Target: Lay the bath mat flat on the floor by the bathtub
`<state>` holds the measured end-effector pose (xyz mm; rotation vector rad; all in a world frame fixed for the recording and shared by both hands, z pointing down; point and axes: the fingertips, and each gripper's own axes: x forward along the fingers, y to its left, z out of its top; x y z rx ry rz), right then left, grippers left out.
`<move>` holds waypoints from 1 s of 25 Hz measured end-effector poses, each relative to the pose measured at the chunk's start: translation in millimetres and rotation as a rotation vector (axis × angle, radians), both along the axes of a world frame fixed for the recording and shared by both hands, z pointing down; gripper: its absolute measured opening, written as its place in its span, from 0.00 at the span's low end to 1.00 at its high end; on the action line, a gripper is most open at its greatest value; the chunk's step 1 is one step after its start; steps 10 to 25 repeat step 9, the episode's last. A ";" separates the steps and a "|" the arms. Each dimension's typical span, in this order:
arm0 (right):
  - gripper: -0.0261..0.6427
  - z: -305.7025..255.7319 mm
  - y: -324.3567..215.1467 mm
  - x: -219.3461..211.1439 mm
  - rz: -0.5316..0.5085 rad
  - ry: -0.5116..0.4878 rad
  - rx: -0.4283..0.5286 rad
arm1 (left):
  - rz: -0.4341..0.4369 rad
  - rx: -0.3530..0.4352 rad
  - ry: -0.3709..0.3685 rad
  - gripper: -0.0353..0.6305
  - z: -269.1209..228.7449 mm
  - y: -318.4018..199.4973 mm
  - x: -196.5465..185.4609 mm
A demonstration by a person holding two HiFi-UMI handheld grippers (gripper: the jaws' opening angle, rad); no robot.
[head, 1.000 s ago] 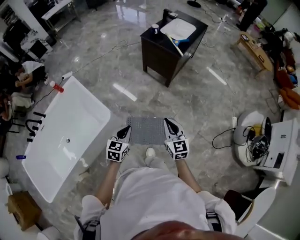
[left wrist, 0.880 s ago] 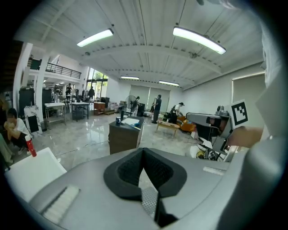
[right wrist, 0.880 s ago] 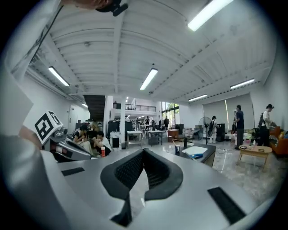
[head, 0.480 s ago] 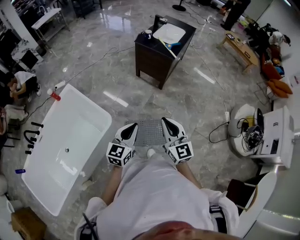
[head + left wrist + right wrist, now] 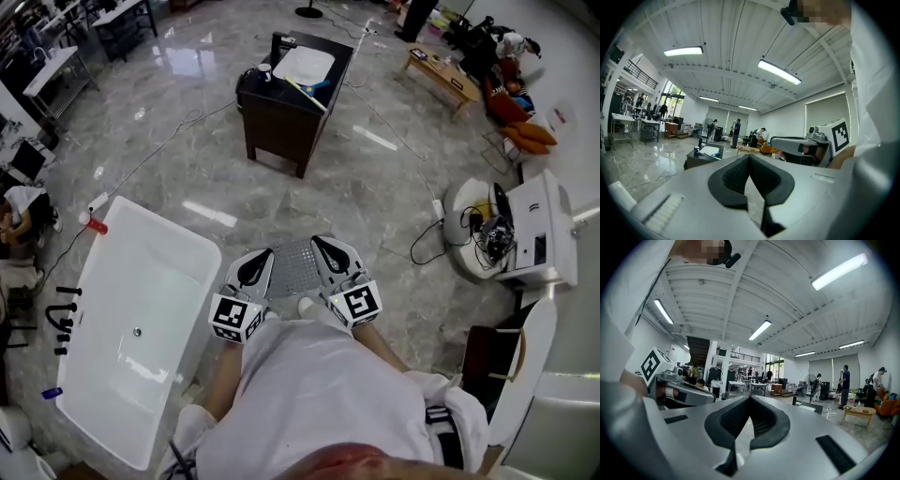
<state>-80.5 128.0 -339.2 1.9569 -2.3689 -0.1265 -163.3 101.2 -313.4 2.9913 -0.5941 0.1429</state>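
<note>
The grey perforated bath mat (image 5: 294, 266) hangs in front of the person, off the floor, with one edge pinched by both grippers. My left gripper (image 5: 263, 254) is shut on its left part, and my right gripper (image 5: 320, 246) is shut on its right part. In the left gripper view the jaws (image 5: 749, 158) are closed, with a thin grey strip of mat in the seam. The right gripper view shows the same at its jaws (image 5: 750, 399). The white bathtub (image 5: 141, 309) stands on the floor left of the grippers.
A dark cabinet (image 5: 286, 103) with a white tray and a cup stands ahead. At the right are cables and a white machine (image 5: 539, 234). A chair (image 5: 511, 361) is at the near right. A cable (image 5: 150, 150) runs across the marble floor beyond the tub.
Both grippers have risen with the mat and drawn closer together and nearer the body. The mat shows narrower between them.
</note>
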 end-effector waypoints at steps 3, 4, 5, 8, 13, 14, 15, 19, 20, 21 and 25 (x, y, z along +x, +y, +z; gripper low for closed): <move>0.04 -5.4 0.5 -2.3 0.025 0.004 0.015 | 0.020 0.005 0.015 0.05 -5.0 1.6 -1.9; 0.04 -7.7 0.0 -3.3 0.030 0.006 0.023 | 0.028 0.004 0.018 0.05 -6.3 1.2 -2.3; 0.04 -9.5 0.2 -4.4 0.033 0.008 0.029 | 0.032 0.004 0.020 0.05 -7.7 0.6 -2.7; 0.04 -14.2 3.2 -5.2 0.041 0.029 0.040 | 0.036 0.002 0.040 0.05 -12.8 1.3 -3.0; 0.04 -16.0 4.5 -5.2 0.043 0.039 0.042 | 0.038 0.000 0.048 0.05 -14.6 1.9 -2.8; 0.04 -16.0 4.5 -5.2 0.043 0.039 0.042 | 0.038 0.000 0.048 0.05 -14.6 1.9 -2.8; 0.04 -16.0 4.5 -5.2 0.043 0.039 0.042 | 0.038 0.000 0.048 0.05 -14.6 1.9 -2.8; 0.04 -16.0 4.5 -5.2 0.043 0.039 0.042 | 0.038 0.000 0.048 0.05 -14.6 1.9 -2.8; 0.04 -16.0 4.5 -5.2 0.043 0.039 0.042 | 0.038 0.000 0.048 0.05 -14.6 1.9 -2.8; 0.04 -16.0 4.5 -5.2 0.043 0.039 0.042 | 0.038 0.000 0.048 0.05 -14.6 1.9 -2.8; 0.04 -16.0 4.5 -5.2 0.043 0.039 0.042 | 0.038 0.000 0.048 0.05 -14.6 1.9 -2.8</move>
